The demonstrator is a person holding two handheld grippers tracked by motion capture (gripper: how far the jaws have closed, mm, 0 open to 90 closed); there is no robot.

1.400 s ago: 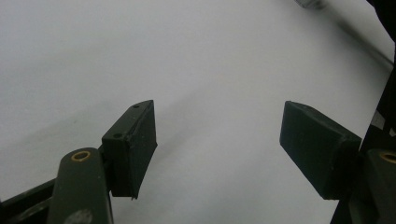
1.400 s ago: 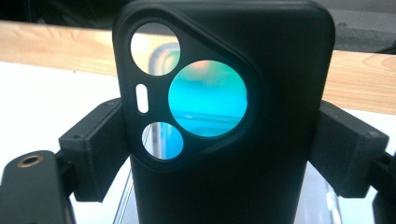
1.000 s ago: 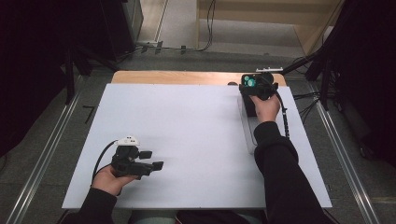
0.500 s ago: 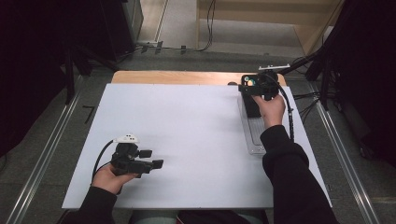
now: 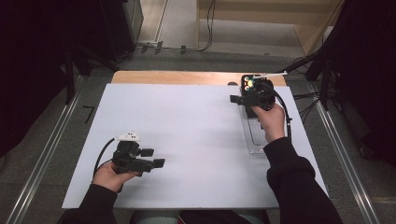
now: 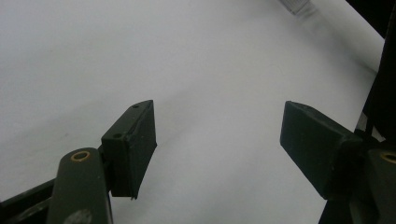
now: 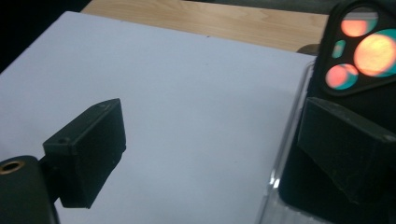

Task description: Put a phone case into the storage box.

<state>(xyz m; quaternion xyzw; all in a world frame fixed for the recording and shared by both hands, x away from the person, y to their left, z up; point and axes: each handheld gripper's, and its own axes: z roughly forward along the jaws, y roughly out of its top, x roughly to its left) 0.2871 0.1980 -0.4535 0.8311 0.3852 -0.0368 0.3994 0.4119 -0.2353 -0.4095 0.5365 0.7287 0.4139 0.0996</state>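
We've got the right gripper [image 5: 237, 99] up near the far right of the tabletop [image 5: 196, 135], jaws apart w/ nothing btwn them; they've just been closing a little. Just to its right in the right gripper view sits a black phone [image 7: 359, 51], camera lenses glowing orange & teal, lying in a clear tray [image 7: 285, 154]; the right-hand jaw overlaps the phone's lower part, but we can't tell if it touches. In the high view the tray runs back from the gripper under the hand & wrist. The left gripper [image 5: 156, 158] is well apart at the near left, held just over bare white tabletop, jaws wide open & empty, pointing toward the right side.
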